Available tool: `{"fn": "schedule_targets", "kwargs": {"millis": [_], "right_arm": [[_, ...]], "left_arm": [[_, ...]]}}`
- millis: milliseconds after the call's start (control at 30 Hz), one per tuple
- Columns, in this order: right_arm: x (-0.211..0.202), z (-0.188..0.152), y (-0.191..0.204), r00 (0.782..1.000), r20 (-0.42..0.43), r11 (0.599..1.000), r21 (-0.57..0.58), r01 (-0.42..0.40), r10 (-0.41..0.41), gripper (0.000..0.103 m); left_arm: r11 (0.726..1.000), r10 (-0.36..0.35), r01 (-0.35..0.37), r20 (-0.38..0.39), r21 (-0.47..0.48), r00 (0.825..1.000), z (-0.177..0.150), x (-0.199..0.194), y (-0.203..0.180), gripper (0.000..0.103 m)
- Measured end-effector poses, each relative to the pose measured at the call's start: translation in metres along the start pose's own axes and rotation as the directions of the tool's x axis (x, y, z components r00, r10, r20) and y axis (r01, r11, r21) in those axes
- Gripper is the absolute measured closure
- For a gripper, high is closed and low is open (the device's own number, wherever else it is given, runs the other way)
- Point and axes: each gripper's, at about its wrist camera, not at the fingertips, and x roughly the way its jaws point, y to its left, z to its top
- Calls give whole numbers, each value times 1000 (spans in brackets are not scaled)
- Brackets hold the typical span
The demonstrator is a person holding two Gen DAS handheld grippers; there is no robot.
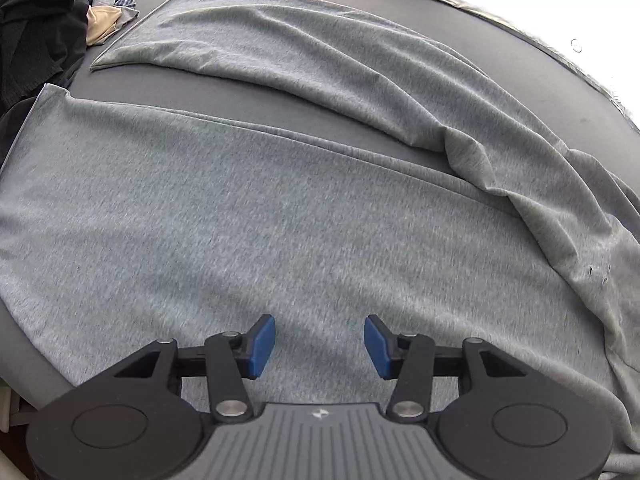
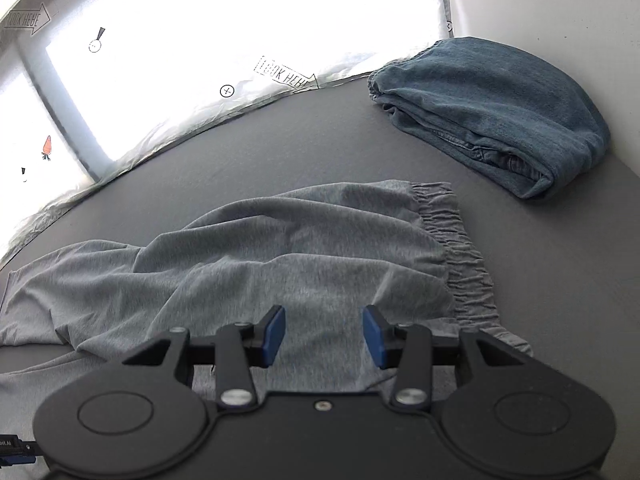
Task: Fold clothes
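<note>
On the dark grey mattress grey sweatpants lie spread with both legs apart, the left gripper above one leg and the right gripper above the waistband end, both with jaws apart and empty, near folded jeans.

Trousers before folded jeans

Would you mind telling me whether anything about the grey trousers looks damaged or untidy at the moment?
Yes. The grey trousers show a few small dark marks, possibly holes, near the crotch. The far leg is rumpled and bunches where the legs meet, and the fabric by the elastic waistband lies in loose folds rather than flat.
</note>
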Motion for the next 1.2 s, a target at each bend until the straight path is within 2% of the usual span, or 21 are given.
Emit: {"fn": "schedule_targets", "kwargs": {"millis": [133, 333, 433, 533, 633, 667, 700, 733, 767, 1000, 1100, 1200], "right_arm": [[18, 22, -31, 998, 15, 998, 13, 58, -59, 60], [66, 56, -63, 993, 17, 990, 79, 114, -116, 61], [90, 72, -73, 994, 4, 991, 81, 104, -105, 57], [108, 81, -73, 996, -45, 996, 46, 76, -74, 57], [114, 83, -69, 996, -82, 999, 18, 46, -44, 67], [114, 84, -69, 996, -78, 999, 14, 42, -41, 78], [113, 86, -69, 997, -64, 999, 13, 39, -38, 82], [112, 89, -70, 998, -47, 999, 18, 34, -33, 94], [112, 93, -71, 999, -24, 999, 30, 34, -33, 97], [124, 162, -76, 986, 156, 998, 30, 58, -62, 98], [144, 173, -66, 986, 140, 995, -18, 93, -90, 96], [160, 167, -63, 992, 72, 994, -26, 105, -103, 87]], "left_arm": [[999, 34, -34, 7, -23, 999, 13, 6, -19, 51], [991, 96, -97, -16, -94, 995, 48, 30, -32, 48], [991, 103, -103, -10, -89, 995, 61, 36, -43, 45], [991, 116, -117, -13, -65, 993, 69, 40, -53, 45], [993, 113, -113, -9, -46, 994, 73, 42, -59, 45], [993, 112, -112, -8, -40, 994, 74, 43, -61, 44], [993, 113, -114, -8, -38, 994, 75, 43, -61, 43], [993, 111, -111, -9, -35, 994, 77, 43, -61, 43], [993, 108, -108, -11, -36, 994, 78, 43, -61, 43], [993, 101, -102, -17, -55, 995, 87, 45, -60, 42], [992, 110, -110, -10, -54, 994, 84, 45, -60, 40], [992, 103, -103, -8, -76, 995, 81, 45, -57, 38]]}}
